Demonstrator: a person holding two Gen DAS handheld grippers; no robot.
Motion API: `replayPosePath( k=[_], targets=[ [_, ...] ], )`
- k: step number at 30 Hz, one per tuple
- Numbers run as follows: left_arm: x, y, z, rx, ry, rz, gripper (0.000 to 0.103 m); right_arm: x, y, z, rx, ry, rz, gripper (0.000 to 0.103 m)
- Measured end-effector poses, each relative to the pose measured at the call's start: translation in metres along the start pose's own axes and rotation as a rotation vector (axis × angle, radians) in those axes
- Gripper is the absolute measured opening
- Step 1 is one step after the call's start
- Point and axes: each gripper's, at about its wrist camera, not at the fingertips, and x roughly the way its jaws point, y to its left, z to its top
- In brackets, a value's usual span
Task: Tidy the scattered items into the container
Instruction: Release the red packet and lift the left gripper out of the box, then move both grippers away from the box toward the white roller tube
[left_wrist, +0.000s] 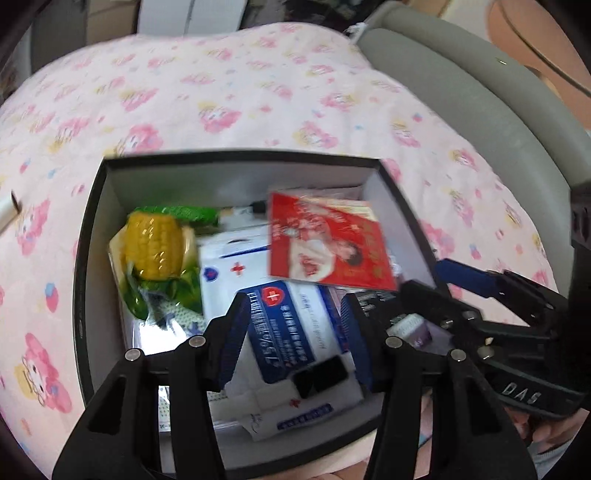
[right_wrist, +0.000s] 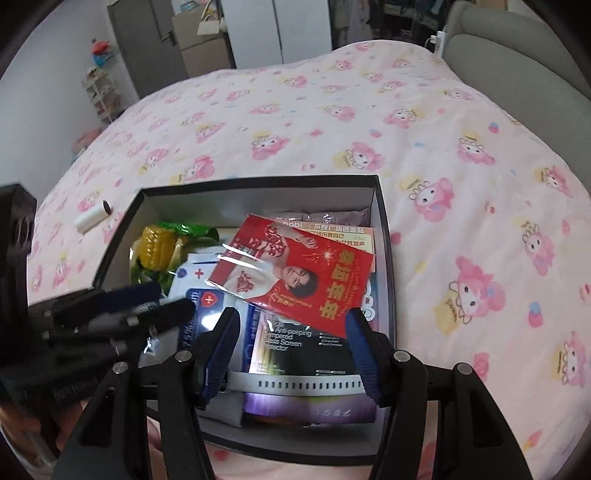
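A black open box (left_wrist: 88, 229) (right_wrist: 384, 236) lies on the pink bedspread and holds several items. Among them are a packed corn cob (left_wrist: 155, 243) (right_wrist: 155, 243), a blue-and-white pack of alcohol wipes (left_wrist: 284, 325) (right_wrist: 201, 306), a black screen-protector box (right_wrist: 291, 347) and a red packet (left_wrist: 328, 243) (right_wrist: 295, 273). The red packet lies tilted on top of the others. My left gripper (left_wrist: 293, 306) hovers open over the wipes. My right gripper (right_wrist: 291, 317) is open over the box's near side, and the red packet's lower edge sits between its fingers, untouched. Each gripper shows at the other view's edge.
A small white roll (right_wrist: 92, 216) lies on the bedspread (right_wrist: 369, 122), left of the box. A grey padded headboard (left_wrist: 480, 110) runs along the right. Cupboards and a shelf stand past the bed's far end.
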Motion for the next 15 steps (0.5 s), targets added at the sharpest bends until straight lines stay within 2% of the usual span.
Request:
replayPosePath(
  k=[3,8,13,15],
  targets=[
    [-0.014,-0.006,-0.002,0.047,-0.024,-0.008,0.045,-0.011,0.006,-0.006,0.003,-0.04,-0.007,0.055],
    [-0.03,0.003,-0.017,0.01,-0.012,-0.066,0.047,-0.031,0.021,-0.018,-0.007,-0.064,0.018,0.055],
    [-0.07,0.008,-0.038,-0.033,-0.018,-0.046,0.046,-0.053,0.041,-0.03,-0.023,-0.081,0.047,0.055],
    [-0.092,0.009,-0.043,-0.029,-0.045,-0.009,0.046,-0.064,0.054,-0.033,-0.038,-0.086,0.062,0.055]
  ],
)
